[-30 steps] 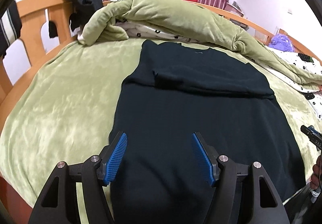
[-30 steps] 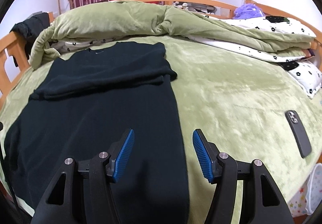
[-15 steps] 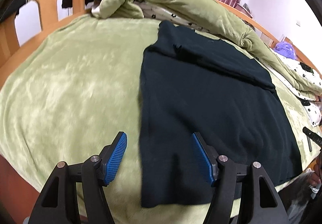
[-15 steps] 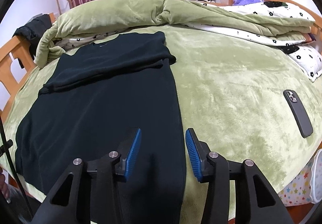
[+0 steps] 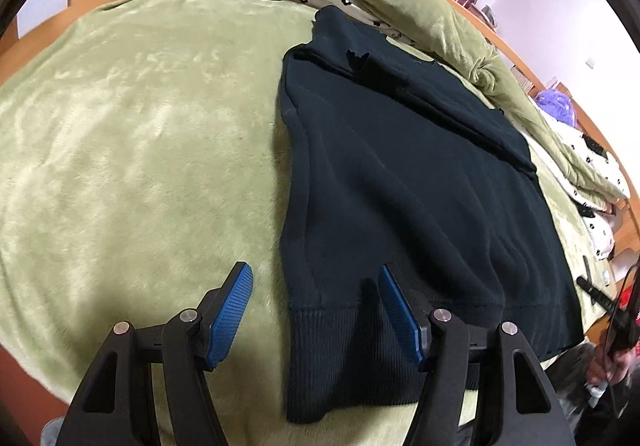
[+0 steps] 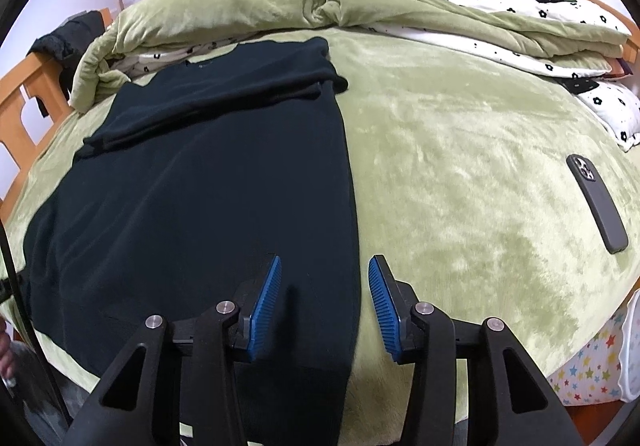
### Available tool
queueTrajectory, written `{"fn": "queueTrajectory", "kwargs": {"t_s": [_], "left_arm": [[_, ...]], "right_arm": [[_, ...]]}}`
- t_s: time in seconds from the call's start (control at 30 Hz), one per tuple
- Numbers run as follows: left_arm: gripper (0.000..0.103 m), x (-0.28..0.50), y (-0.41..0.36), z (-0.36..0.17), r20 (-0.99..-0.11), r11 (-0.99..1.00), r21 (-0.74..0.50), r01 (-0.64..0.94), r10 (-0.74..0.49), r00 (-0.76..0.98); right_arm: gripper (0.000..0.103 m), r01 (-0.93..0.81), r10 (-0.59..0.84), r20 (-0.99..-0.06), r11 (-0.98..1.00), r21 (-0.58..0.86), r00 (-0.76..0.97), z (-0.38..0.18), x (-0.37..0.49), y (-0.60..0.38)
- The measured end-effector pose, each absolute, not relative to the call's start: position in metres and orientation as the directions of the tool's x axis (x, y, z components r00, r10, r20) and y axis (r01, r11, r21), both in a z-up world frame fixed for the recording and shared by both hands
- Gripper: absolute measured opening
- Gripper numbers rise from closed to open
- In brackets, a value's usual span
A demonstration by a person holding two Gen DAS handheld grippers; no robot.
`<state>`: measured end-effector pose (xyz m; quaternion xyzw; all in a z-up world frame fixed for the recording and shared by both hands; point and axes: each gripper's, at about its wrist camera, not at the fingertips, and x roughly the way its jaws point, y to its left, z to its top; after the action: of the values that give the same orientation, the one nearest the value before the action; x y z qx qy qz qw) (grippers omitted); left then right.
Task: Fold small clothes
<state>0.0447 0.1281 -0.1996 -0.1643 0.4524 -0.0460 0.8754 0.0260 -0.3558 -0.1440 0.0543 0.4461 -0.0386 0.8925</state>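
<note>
The left gripper (image 5: 316,310) fills the bottom of the left wrist view, its blue-padded jaws spread wide over the near left corner of a dark sweater (image 5: 400,185); the corner's ribbed hem sits between the pads, but neither pad presses on it. The right gripper (image 6: 324,302), at the bottom centre of the right wrist view, has its jaws parted more narrowly, straddling the sweater's right edge with nothing pinched.

A green plush bedspread (image 6: 460,165) covers the bed and takes up most of both views. Across the upper part of each frame lies a bunched green quilt (image 6: 248,5) with a white flower-print lining showing beneath it.

The sweater lies flat on the bedspread, running from the lower centre of each frame up toward the quilt. It is very dark, nearly black with a blue-green cast, and mostly smooth, with soft wrinkles near the hem. Its sleeves are folded across the upper body, forming a thicker band below the neckline. The hem is a wide ribbed strip.

A dark phone (image 6: 596,201) lies face down on the bedspread at the right of the right wrist view, well apart from the sweater.
</note>
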Motion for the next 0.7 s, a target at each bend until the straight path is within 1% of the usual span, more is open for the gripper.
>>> {"fn": "queueTrajectory", "kwargs": {"t_s": [0.13, 0.2, 0.3, 0.7], "left_arm": [[0.062, 0.057, 0.127, -0.2, -0.769, 0.935, -0.351, -0.055, -0.255, 0.586], [0.059, 0.063, 0.125, -0.199, -0.767, 0.93, -0.365, -0.052, -0.268, 0.583], [0.057, 0.067, 0.123, -0.201, -0.762, 0.921, -0.387, -0.051, -0.288, 0.579], [0.051, 0.034, 0.114, -0.202, -0.767, 0.921, -0.39, 0.012, -0.333, 0.549]], "right_arm": [[0.045, 0.114, -0.008, -0.805, 0.991, 0.073, 0.593, -0.15, 0.026, -0.359], [0.045, 0.112, -0.004, -0.807, 0.991, 0.077, 0.59, -0.151, 0.027, -0.359], [0.045, 0.101, 0.01, -0.814, 0.991, 0.085, 0.581, -0.155, 0.029, -0.358], [0.045, 0.076, 0.043, -0.84, 0.992, 0.1, 0.541, -0.162, 0.014, -0.349]]}}
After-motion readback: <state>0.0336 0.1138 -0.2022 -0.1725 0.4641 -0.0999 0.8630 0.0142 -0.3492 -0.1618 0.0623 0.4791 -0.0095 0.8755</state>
